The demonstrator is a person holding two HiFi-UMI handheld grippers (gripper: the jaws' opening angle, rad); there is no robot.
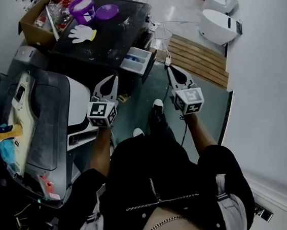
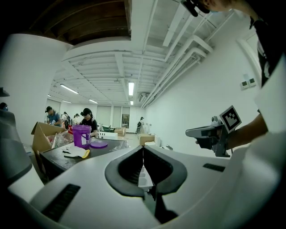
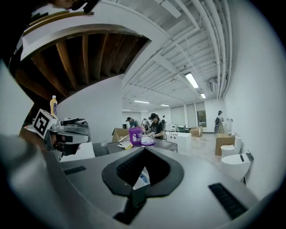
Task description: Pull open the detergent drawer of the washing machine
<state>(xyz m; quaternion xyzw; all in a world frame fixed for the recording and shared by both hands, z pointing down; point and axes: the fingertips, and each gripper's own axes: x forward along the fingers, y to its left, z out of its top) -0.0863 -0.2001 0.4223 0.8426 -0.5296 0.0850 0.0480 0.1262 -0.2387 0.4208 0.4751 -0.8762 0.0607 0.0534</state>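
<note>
Bottle: an orange-capped bottle (image 1: 2, 133) lies on the grey-and-white appliance (image 1: 47, 122) at the far left of the head view.
Cardboard box: an open box (image 1: 34, 21) sits at the back left corner of the black counter (image 1: 120, 38).
Counter load: a white glove (image 1: 81, 34), a purple bucket (image 1: 82, 8) and a purple lid (image 1: 107, 11) stand on the black top, with the lid just beside the bucket.
Washing machine: the black top seems to belong to it, though the steep angle hides its front.
Detergent drawer: the white drawer (image 1: 137, 60) is pulled out from under the near right corner of the black top, and blue compartments show inside it.
Left gripper: the left gripper (image 1: 109, 86) is held in the air near the drawer, below and left of it and not touching it. Its jaws meet at the tips with nothing between them.
Right gripper: the right gripper (image 1: 173, 72) is held to the right of the drawer, apart from it. Its jaws are closed and empty.
Floor, right: a wooden slatted platform (image 1: 198, 57) lies beyond the right gripper.
Far right: two white toilets (image 1: 218, 25) stand along the wall.
</note>
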